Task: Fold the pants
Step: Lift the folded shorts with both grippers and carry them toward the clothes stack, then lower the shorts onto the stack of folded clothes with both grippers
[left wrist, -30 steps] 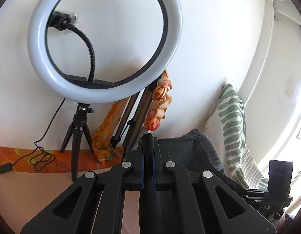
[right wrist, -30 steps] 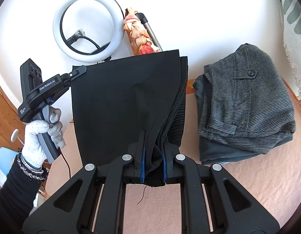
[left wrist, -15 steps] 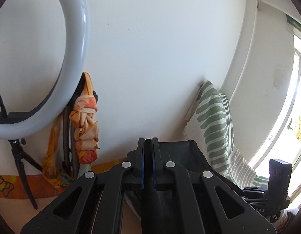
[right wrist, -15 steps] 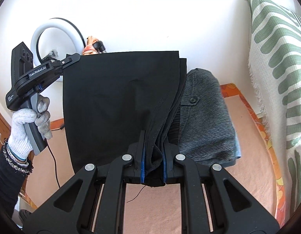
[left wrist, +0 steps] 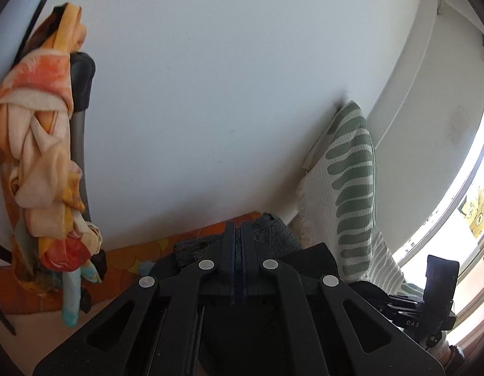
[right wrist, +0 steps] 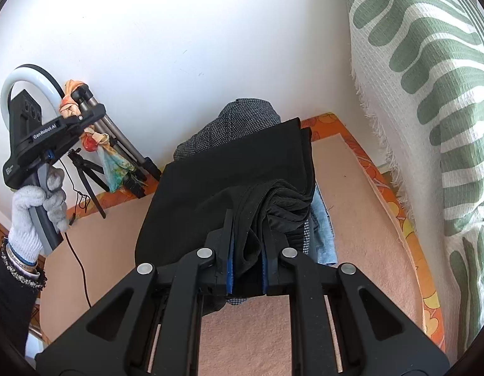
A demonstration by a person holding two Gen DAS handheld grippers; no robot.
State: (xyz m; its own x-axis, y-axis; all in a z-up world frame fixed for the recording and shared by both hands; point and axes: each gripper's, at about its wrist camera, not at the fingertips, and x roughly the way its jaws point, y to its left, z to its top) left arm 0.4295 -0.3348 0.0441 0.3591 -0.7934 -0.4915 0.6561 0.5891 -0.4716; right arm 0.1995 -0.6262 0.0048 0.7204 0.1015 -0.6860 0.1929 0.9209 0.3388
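Right wrist view shows the folded black pants (right wrist: 229, 181) draped over the grey garment stack (right wrist: 238, 119) — right gripper (right wrist: 246, 244) clamped on their near edge, left gripper (right wrist: 85, 119) pinched shut, apparently released, off left.

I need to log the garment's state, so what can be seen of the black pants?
The black pants are plain matte cloth, folded into layers. One bunched edge is clamped in the right gripper; the panel droops over the stack of folded grey clothes toward the left gripper.
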